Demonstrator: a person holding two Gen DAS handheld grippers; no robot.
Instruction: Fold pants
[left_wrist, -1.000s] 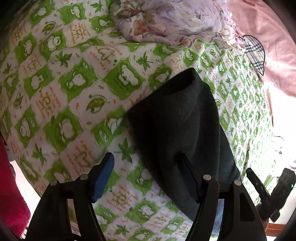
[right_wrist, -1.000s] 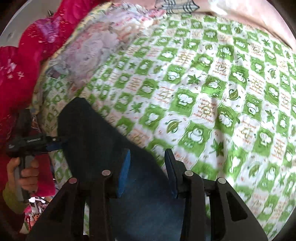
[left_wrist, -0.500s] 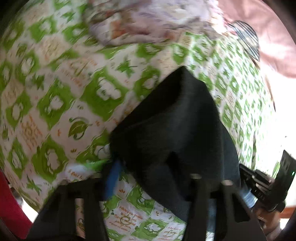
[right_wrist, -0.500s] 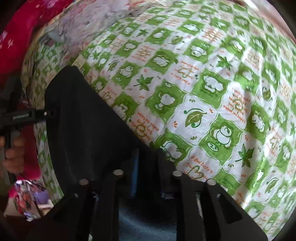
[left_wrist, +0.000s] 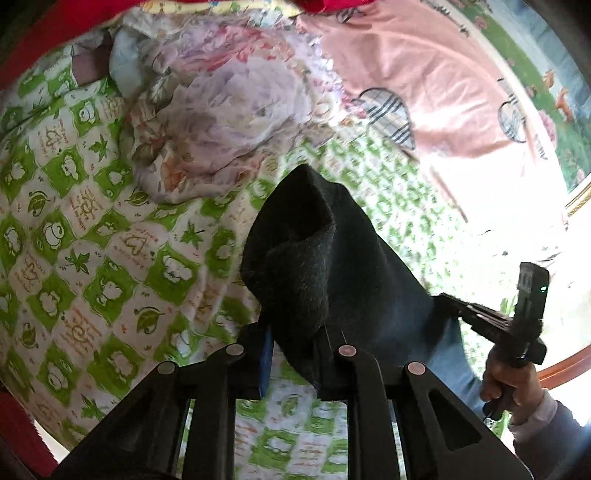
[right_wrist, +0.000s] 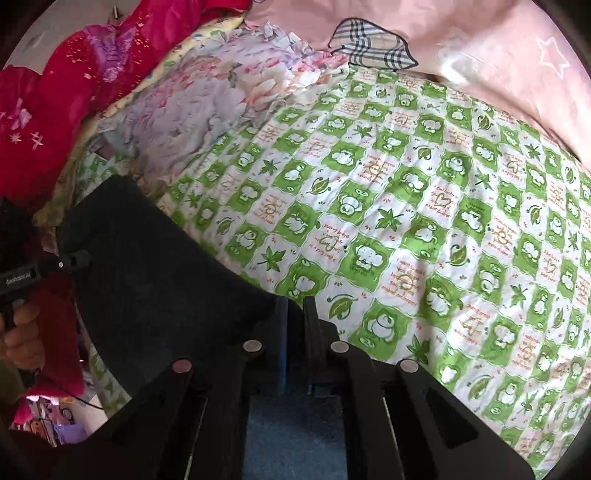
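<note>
Left claw (left_wrist: 295, 350) grips pants (left_wrist: 332, 266); right view shows quilt (right_wrist: 406, 221).

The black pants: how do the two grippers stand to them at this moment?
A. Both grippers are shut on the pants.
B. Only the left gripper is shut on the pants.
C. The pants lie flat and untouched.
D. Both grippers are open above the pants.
A: the left gripper pinches a bunched edge of the black pants, and the right gripper has its fingers closed on the cloth too.
</note>
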